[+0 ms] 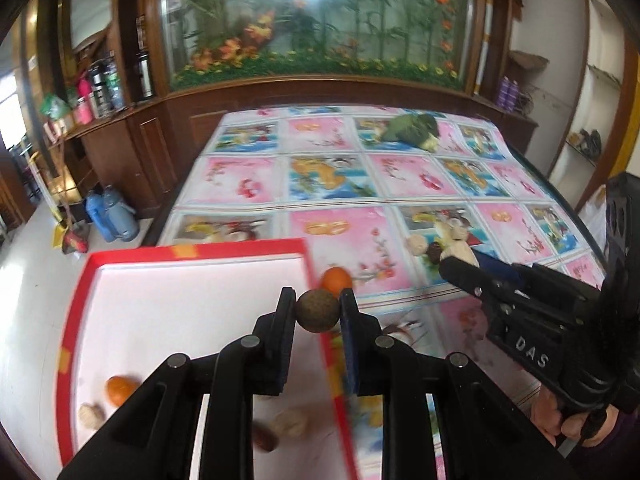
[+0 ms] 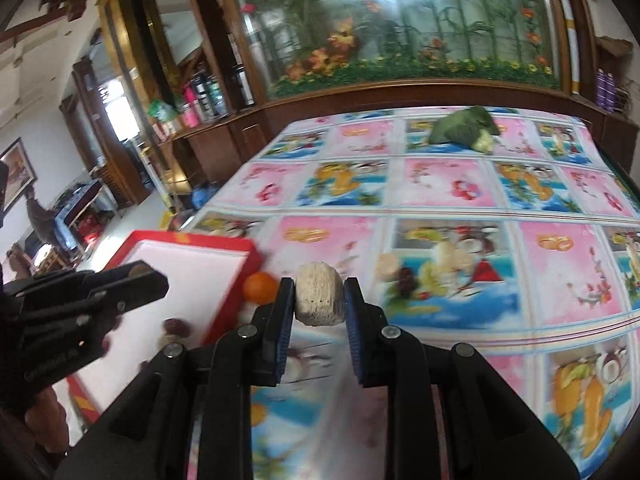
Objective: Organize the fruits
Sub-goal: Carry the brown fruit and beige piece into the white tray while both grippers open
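My left gripper (image 1: 317,300) is shut on a round brown fruit (image 1: 317,310), held over the right rim of the red-edged white tray (image 1: 192,249). Inside the tray lie an orange (image 1: 120,390), a pale walnut (image 1: 91,417), another walnut (image 1: 291,423) and a dark red fruit (image 1: 267,436). Another orange (image 1: 337,280) sits on the cloth just outside the tray. My right gripper (image 2: 319,292) is shut on a pale ridged walnut (image 2: 319,300) above the cloth, right of the tray (image 2: 232,296). A pale fruit (image 2: 388,267) and a dark red one (image 2: 406,279) rest farther right.
A patterned pink and blue cloth (image 1: 340,184) covers the table. Green leafy vegetables (image 1: 412,130) lie at its far side. A wooden cabinet with a glass plant display (image 1: 320,24) stands behind. Blue flasks (image 1: 110,218) sit on the floor at the left.
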A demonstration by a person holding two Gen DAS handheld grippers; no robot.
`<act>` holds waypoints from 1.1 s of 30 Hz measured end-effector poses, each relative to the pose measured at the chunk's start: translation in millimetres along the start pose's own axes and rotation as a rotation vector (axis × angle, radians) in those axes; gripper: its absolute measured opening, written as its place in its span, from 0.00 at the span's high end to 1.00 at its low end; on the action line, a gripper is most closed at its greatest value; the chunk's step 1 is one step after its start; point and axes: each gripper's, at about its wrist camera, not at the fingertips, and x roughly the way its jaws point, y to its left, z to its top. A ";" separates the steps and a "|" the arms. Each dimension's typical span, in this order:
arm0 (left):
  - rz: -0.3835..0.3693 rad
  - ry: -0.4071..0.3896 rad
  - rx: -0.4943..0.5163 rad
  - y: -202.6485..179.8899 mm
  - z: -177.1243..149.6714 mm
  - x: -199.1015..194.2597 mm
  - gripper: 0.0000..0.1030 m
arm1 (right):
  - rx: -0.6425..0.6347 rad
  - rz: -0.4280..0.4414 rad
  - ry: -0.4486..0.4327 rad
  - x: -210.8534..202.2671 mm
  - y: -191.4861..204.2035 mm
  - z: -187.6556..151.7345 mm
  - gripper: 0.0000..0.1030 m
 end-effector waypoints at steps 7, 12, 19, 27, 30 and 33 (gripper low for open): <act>0.069 0.003 -0.089 45.4 -31.0 -15.4 0.80 | -0.145 0.086 0.062 7.4 83.5 -19.4 0.74; 0.124 0.008 -0.134 72.5 -49.2 -21.8 0.80 | -0.211 0.100 0.116 16.3 119.5 -37.1 0.74; 0.150 0.010 -0.149 87.3 -65.7 -24.7 0.80 | -0.238 0.105 0.164 24.1 138.2 -56.1 0.74; 0.187 0.017 -0.148 92.5 -78.4 -23.9 0.80 | -0.258 0.110 0.185 24.5 149.0 -69.9 0.74; 0.206 0.015 -0.145 94.0 -81.1 -23.8 0.80 | -0.258 0.110 0.196 25.9 149.4 -74.3 0.74; 0.228 0.011 -0.138 94.6 -83.2 -24.6 0.80 | -0.260 0.114 0.202 27.1 150.9 -77.5 0.74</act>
